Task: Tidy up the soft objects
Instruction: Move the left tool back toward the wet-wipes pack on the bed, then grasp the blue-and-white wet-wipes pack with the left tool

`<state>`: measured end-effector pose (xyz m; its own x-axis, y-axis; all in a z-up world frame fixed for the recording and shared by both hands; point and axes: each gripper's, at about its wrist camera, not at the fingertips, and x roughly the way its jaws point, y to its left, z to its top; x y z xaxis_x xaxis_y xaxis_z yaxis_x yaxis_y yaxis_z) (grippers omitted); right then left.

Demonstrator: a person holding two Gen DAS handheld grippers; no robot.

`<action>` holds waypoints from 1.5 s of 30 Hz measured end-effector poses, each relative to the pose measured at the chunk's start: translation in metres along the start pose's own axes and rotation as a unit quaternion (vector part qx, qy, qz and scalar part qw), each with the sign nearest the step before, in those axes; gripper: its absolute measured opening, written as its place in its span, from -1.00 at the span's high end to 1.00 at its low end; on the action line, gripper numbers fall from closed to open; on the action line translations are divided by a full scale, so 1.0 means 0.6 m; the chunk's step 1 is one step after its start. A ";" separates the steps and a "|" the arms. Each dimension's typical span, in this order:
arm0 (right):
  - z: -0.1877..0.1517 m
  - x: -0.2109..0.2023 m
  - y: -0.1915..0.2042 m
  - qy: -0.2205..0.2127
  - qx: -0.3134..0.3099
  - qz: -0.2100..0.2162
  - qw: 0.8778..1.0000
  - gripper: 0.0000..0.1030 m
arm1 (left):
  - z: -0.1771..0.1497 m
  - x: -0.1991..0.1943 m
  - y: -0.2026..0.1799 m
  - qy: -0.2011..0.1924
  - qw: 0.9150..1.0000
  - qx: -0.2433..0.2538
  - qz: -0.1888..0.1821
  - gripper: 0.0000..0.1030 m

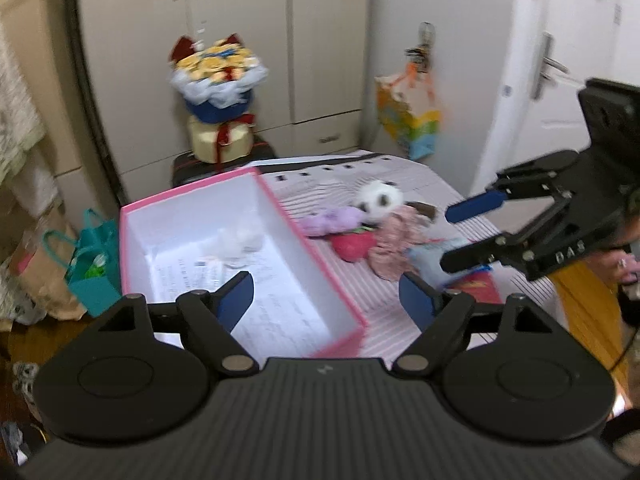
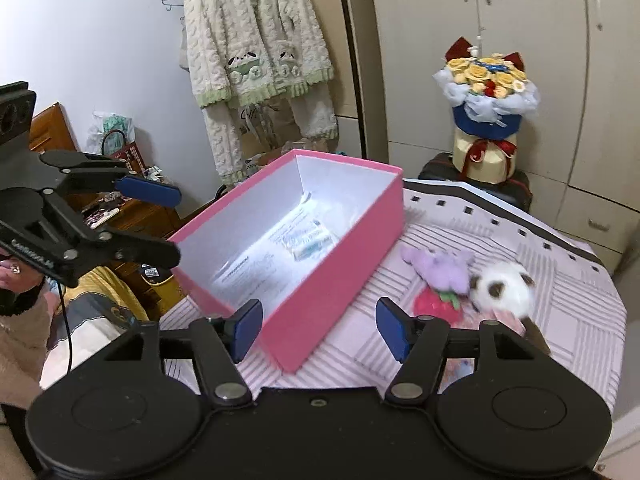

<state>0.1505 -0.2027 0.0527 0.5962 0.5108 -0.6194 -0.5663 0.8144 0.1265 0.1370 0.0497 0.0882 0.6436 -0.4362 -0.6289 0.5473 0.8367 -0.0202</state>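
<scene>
Soft toys are heaped on the striped bedspread (image 2: 568,320) just beside the pink box (image 2: 332,264) — a panda plush (image 2: 505,286), a purple plush (image 2: 440,266) and a red strawberry plush (image 2: 434,307) are seen touching one another. A white plush (image 1: 239,242) is seen inside the box. Both the left gripper (image 1: 326,296) and the right gripper (image 2: 318,326) are held spread wide, with nothing gripped

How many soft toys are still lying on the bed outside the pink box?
4, clustered right of the box: panda, purple plush, red strawberry, pink floral one. More may hide beneath.
</scene>
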 end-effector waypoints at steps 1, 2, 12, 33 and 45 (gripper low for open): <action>-0.007 -0.010 0.002 -0.002 -0.002 -0.006 1.000 -0.34 | -0.004 -0.006 -0.014 0.000 1.000 0.008 -0.004 -0.55; -0.015 -0.020 0.005 -0.004 -0.005 -0.011 1.000 -0.34 | -0.007 -0.010 -0.026 0.001 1.000 0.017 -0.008 -0.57; -0.121 -0.078 -0.008 -0.034 -0.009 -0.070 0.997 -0.43 | -0.031 0.037 -0.120 0.033 0.996 0.074 -0.048 -0.69; -0.268 0.022 -0.160 -0.060 0.041 -0.163 0.984 -0.43 | -0.044 0.270 -0.165 0.008 0.993 -0.053 -0.101 -0.36; -0.289 0.070 -0.198 -0.068 0.048 -0.185 0.979 -0.43 | -0.050 0.375 -0.166 0.001 0.991 -0.110 -0.079 0.00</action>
<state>0.1444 -0.3257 -0.1229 0.8240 0.2034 -0.5288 -0.2461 0.9692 -0.0107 0.2114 -0.1219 -0.0747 0.5571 -0.5675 -0.6063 0.5113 0.8097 -0.2881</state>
